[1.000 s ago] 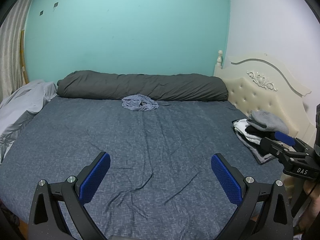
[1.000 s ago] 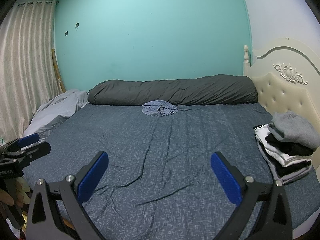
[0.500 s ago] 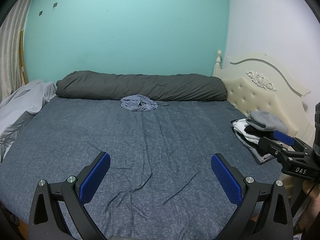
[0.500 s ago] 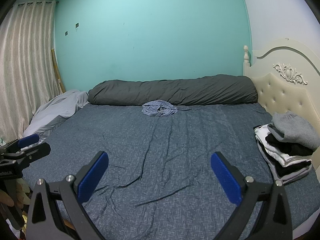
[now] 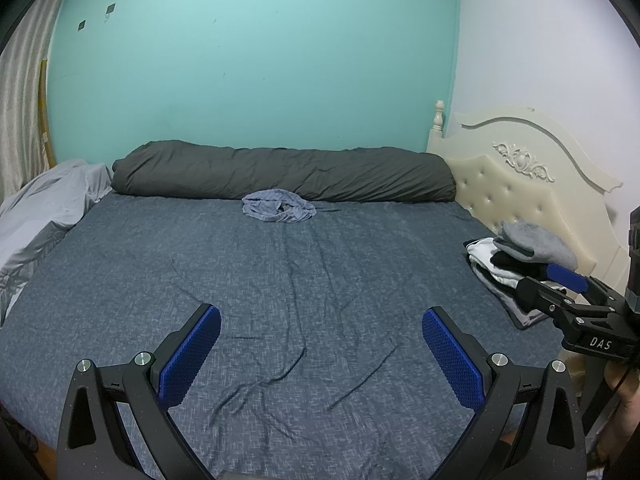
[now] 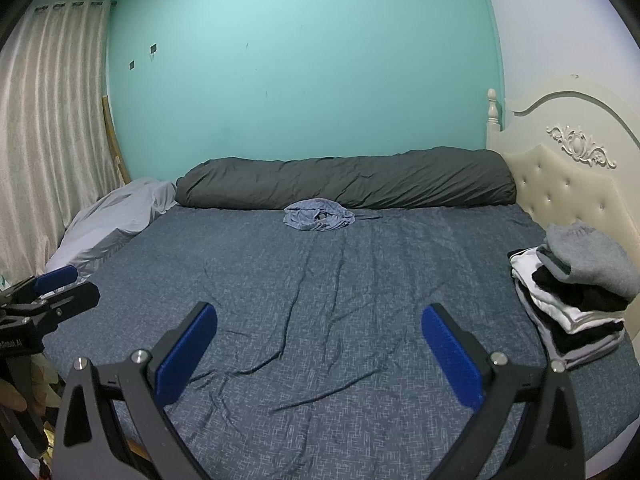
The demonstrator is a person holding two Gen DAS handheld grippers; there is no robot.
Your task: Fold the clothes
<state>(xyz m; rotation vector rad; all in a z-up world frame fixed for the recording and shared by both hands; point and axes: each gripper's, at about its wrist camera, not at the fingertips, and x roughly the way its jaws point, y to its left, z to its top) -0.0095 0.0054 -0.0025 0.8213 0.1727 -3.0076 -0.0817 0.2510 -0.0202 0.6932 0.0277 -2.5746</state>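
A crumpled blue-grey garment [image 5: 279, 211] [image 6: 319, 219] lies far back on the bed, just in front of a long dark grey rolled duvet [image 5: 280, 176]. A stack of folded clothes [image 5: 524, 264] [image 6: 576, 296], topped by a grey piece, sits at the bed's right edge by the headboard. My left gripper [image 5: 320, 354] hovers open over the near part of the bed, holding nothing. My right gripper [image 6: 320, 354] is open too, also empty, and far from the garment. Each gripper shows at the side of the other's view.
The bed [image 5: 280, 280] has a wrinkled dark blue sheet. A cream tufted headboard [image 5: 520, 176] rises on the right. A pale grey sheet [image 5: 44, 208] is bunched at the left edge, near a curtain [image 6: 44, 140]. A teal wall stands behind.
Both views have shifted only very slightly; the bed and clothes lie as before and both grippers stay open.
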